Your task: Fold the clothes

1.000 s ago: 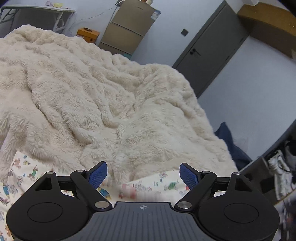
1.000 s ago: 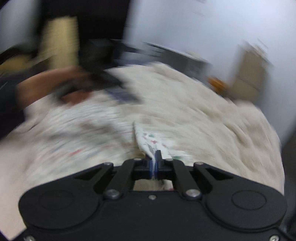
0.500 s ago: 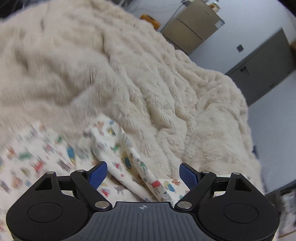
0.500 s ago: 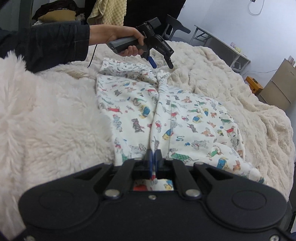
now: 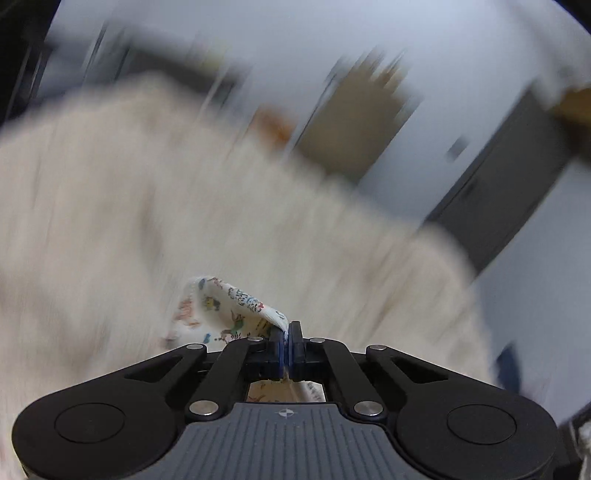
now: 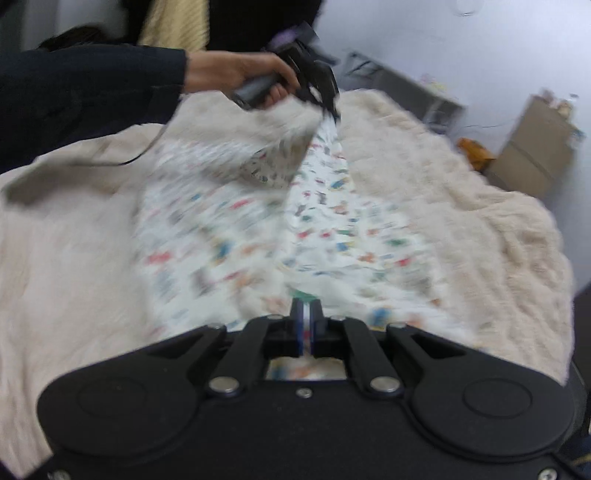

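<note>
**Both tongs clamped on a printed garment over a fluffy cream bed**

A cream, long-pile blanket (image 6: 461, 221) covers the bed and fills most of both views; it lies in soft ridges and folds. On it is spread a white garment (image 6: 332, 229) printed with small coloured cartoon figures, running from the near edge of the right wrist view up toward the far side of the bed.

The right tongs (image 6: 305, 321) are pressed together on the near edge of the garment, with cloth showing between the blue pads and beneath the black linkage. The left tongs (image 5: 285, 334) are likewise closed on a corner of the same garment (image 5: 229, 306), which rises in a small peaked fold just ahead of the pads. In the right wrist view the left tongs (image 6: 328, 99) appear at the far end of the cloth, held by a hand (image 6: 236, 74) coming out of a dark sleeve (image 6: 85, 92); the fabric is pulled up into a taut strip beneath them.

The room behind has pale bluish-white walls. A tan cabinet (image 6: 532, 147) stands against the wall past the bed, with a small orange box (image 6: 474, 151) beside it and a grey desk (image 6: 413, 92) further left. The left wrist view, heavily motion-blurred, shows a dark grey door (image 5: 495, 192) on the right. A yellowish checked cloth (image 6: 177, 22) hangs at the top left of the right wrist view.

No writing can be read; only a small round emblem (image 5: 285, 412) marks the left device's ribbed grey body.
</note>
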Available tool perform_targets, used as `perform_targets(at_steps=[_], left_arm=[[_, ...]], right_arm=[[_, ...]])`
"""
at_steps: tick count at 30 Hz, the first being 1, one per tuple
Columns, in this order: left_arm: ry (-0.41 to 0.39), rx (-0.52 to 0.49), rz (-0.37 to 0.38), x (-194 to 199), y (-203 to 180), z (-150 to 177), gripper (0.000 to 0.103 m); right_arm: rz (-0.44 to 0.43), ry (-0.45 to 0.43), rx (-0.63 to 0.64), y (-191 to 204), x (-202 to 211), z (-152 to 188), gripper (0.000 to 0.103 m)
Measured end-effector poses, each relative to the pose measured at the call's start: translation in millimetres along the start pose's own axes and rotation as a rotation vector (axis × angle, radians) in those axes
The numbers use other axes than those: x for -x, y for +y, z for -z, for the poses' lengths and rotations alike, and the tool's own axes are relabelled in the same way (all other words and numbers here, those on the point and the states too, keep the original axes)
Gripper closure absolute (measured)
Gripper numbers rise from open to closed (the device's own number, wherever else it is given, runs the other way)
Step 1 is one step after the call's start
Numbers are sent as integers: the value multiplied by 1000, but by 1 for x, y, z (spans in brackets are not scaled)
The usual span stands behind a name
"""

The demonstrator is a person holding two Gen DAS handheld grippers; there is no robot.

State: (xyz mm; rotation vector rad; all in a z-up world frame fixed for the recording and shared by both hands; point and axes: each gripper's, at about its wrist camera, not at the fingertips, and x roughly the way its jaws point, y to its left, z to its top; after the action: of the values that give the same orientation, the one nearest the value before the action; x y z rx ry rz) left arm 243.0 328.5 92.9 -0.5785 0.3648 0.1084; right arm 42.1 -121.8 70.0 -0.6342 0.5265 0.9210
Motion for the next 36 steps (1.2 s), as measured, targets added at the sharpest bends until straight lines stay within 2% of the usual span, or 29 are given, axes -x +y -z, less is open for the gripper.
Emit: perform_targets(at_steps=[1, 3, 4, 5, 7, 8, 10, 11, 14, 16, 17, 18, 20, 22, 26, 27, 30, 32, 36], left_arm=[[-41, -5, 12, 8, -4, -6, 103], [-214, -35, 44, 44, -16, -27, 103], [-266, -40, 21, 56, -10, -25, 103], [-275, -30, 2, 58, -2, -20, 103], [-197, -4, -71, 46, 27, 2, 102], [-144, 12, -119, 38, 46, 16, 98], [7, 85, -250, 10, 99, 64, 89], [69, 121, -300, -1, 120, 84, 89], [192, 266, -325, -18, 172, 139, 89], [202, 295, -320, -15, 184, 155, 86], [191, 301, -307, -10, 186, 156, 81], [179, 301, -294, -4, 185, 153, 76], [146, 283, -265, 9, 172, 148, 59], [127, 196, -246, 21, 147, 143, 52], [153, 2, -277, 45, 88, 145, 28], [155, -44, -273, 54, 75, 148, 26], [133, -137, -222, 83, 49, 163, 19], [93, -154, -167, 101, 36, 173, 13], [29, -133, -36, 133, 11, 187, 10]], right_arm=[[5, -16, -12, -3, 3, -2, 101], [10, -48, -34, -8, 8, -7, 101], [13, -59, -31, -8, 9, -8, 101], [12, -60, -33, -8, 9, -7, 101], [7, -53, -44, -9, 8, -2, 101], [4, -50, -50, -10, 7, 1, 101], [-2, -43, -61, -11, 5, 6, 100], [-4, -40, -66, -11, 5, 9, 100], [-6, -29, -92, -16, 4, 19, 98], [16, -24, -143, -34, 9, 30, 97], [28, -23, -170, -43, 12, 36, 97], [43, -22, -194, -52, 15, 41, 96], [64, -23, -232, -66, 20, 50, 91], [83, -28, -289, -85, 27, 61, 88], [119, -39, -394, -117, 37, 91, 67], [122, -40, -413, -122, 38, 98, 60], [146, -53, -496, -138, 43, 124, 49], [169, -72, -577, -151, 48, 139, 46], [199, -138, -813, -189, 60, 179, 45]])
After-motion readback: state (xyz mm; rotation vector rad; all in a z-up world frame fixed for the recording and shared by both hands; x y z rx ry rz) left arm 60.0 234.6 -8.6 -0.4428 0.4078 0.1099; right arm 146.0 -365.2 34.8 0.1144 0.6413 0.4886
